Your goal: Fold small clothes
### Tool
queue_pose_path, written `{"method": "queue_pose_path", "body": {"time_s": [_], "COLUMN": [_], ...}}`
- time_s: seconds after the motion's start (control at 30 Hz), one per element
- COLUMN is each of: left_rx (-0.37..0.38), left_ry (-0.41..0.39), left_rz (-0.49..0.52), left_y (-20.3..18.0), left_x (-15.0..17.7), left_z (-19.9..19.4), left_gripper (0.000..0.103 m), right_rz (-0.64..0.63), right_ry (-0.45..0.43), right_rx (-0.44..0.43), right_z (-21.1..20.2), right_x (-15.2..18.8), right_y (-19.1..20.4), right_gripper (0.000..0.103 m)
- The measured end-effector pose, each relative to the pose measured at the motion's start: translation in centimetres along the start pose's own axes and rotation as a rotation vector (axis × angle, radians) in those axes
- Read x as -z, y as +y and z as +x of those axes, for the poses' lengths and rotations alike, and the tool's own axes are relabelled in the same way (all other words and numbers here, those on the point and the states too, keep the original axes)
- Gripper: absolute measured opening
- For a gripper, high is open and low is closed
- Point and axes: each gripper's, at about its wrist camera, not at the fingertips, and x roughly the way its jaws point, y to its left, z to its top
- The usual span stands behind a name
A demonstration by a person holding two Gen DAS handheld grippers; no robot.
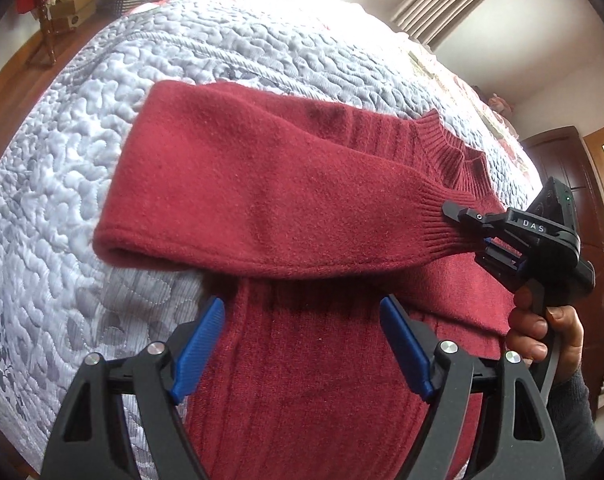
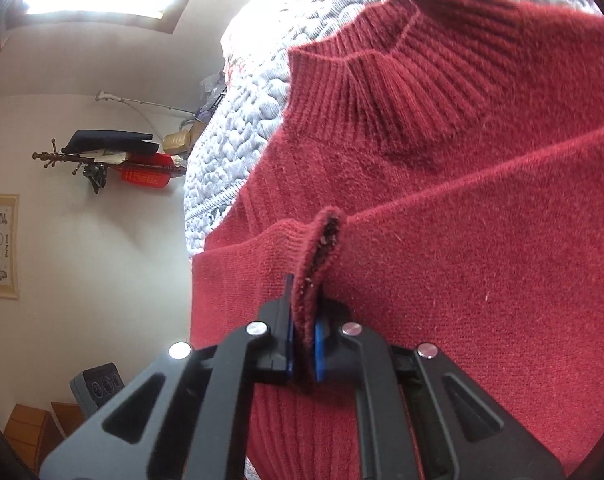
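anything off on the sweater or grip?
One oddity: a dark smudge on the red sweater, on the folded sleeve near the collar; stain or shadow, unclear. Right gripper is pinching the cuff cleanly.

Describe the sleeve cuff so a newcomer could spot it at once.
On the grey quilt lies a dark red sweater, one sleeve folded across its chest. Follow that sleeve to its ribbed end: the cuff, pinched in the right gripper, unlike the wider ribbed collar.

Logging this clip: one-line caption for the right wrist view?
Right tool shut on the sleeve cuff, laid across the red sweater on the quilt.
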Motion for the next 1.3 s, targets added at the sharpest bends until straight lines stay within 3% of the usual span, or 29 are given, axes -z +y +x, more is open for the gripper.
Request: {"method": "queue_pose_path", "body": {"time_s": [0.43,0.87,1.3], "left_rx": [-0.024,-0.05,-0.037], "left_ry": [-0.006,-0.01,-0.015], "left_rz": [0.015,-0.033,0.018], "left_y": [-0.6,1.3,-1.0], "left_x": [-0.2,-0.1,-0.4], "left_z": [-0.8,-1.8,-2.2], "left_gripper": [0.08,0.08,0.08], "right_rz": [-0.041,-0.001,0.034], "right_ry": [-0.051,-0.126,-0.165], "right_rx": [0.017,0.048,0.077], "right_z": [-3.6,-8.0,-11.0], "right_x": [-0.6,-0.3,0.1], "right_y": [1.2,-1.0,-3.6], "right_gripper": [0.006,0.006,0.006]}}
